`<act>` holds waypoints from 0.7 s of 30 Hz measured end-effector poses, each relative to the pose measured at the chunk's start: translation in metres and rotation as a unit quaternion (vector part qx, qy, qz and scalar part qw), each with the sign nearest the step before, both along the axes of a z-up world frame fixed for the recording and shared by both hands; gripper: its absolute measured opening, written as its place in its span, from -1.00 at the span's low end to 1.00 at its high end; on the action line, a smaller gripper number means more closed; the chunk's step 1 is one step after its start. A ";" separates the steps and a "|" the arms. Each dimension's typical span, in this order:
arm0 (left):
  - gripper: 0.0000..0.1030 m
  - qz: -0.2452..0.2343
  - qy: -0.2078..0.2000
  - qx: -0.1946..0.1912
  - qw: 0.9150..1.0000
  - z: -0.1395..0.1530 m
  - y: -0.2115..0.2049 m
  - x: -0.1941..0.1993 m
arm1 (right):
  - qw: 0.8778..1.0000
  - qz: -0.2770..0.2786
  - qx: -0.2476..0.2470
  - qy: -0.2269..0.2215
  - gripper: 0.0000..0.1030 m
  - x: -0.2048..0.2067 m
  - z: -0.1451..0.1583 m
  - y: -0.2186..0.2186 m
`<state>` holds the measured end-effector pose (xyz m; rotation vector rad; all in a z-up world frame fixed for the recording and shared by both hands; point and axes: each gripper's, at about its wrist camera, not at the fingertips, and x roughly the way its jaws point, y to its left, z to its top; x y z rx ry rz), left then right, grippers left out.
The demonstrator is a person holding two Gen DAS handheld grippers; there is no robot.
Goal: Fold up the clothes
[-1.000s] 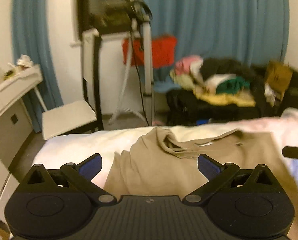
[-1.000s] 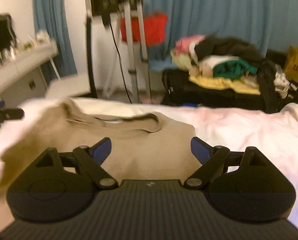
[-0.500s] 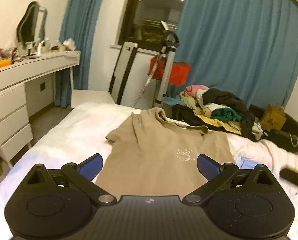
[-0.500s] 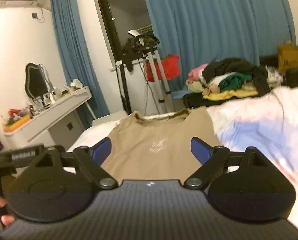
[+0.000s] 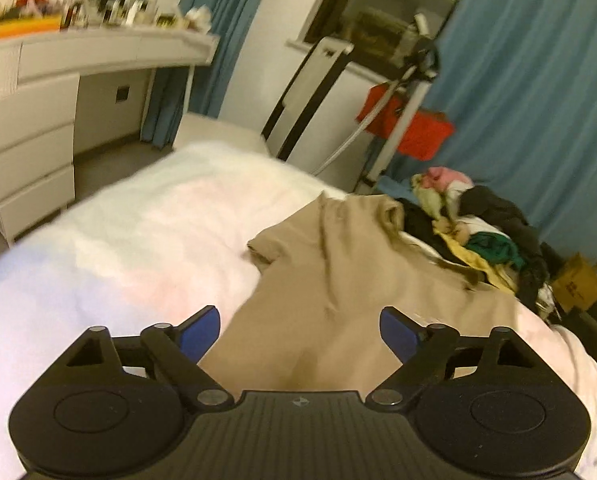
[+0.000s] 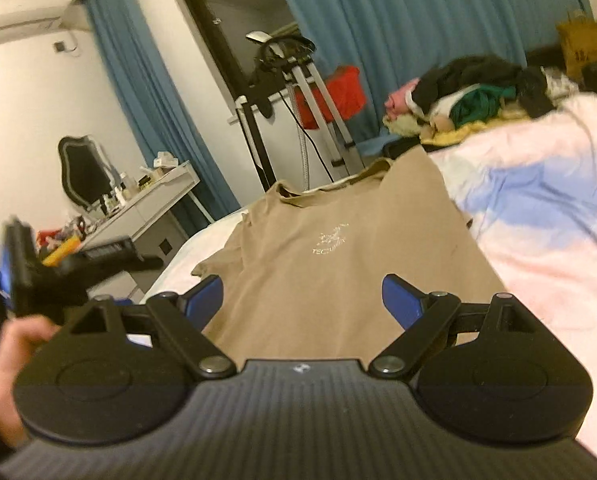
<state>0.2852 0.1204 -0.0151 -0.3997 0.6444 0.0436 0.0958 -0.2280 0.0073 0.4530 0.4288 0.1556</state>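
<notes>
Nearest the cameras, the left gripper [image 5: 300, 330] is hovering over the lower part of the tan T-shirt [image 5: 350, 292], its jaws having just been closing slightly yet standing apart with nothing pinched between them. The right gripper [image 6: 302, 298] is likewise hanging released above the shirt's hem, grasping nothing. The T-shirt is lying front-up on the bed [image 5: 138, 232], one sleeve rumpled, its pale chest print facing upward. At the left edge of the right wrist view, a hand [image 6: 6, 352] is gripping the other tool's handle. Beyond the bed, a heap of clothes [image 6: 470, 92] is sitting near blue curtains [image 6: 418, 12]. A white dresser [image 5: 58, 92] is standing along the wall.
</notes>
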 end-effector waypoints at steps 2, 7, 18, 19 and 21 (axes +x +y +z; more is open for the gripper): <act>0.68 0.007 0.004 -0.003 1.000 -0.016 0.007 0.031 | 1.000 -0.003 0.017 0.006 0.70 0.016 -0.008 -0.004; 0.67 0.028 0.015 0.054 0.998 -0.044 0.009 0.110 | 0.999 -0.012 0.028 0.017 0.70 0.050 -0.030 -0.010; -0.88 -0.029 0.001 0.215 0.976 -0.062 -0.035 0.151 | 0.997 -0.020 0.048 0.056 0.70 0.095 -0.065 -0.011; -0.89 -0.038 -0.012 0.238 0.970 -0.057 -0.044 0.148 | 0.997 -0.022 0.051 0.056 0.70 0.092 -0.064 -0.012; -0.90 -0.073 -0.053 0.300 0.950 -0.046 -0.072 0.138 | 0.997 -0.029 0.052 0.058 0.70 0.086 -0.064 -0.014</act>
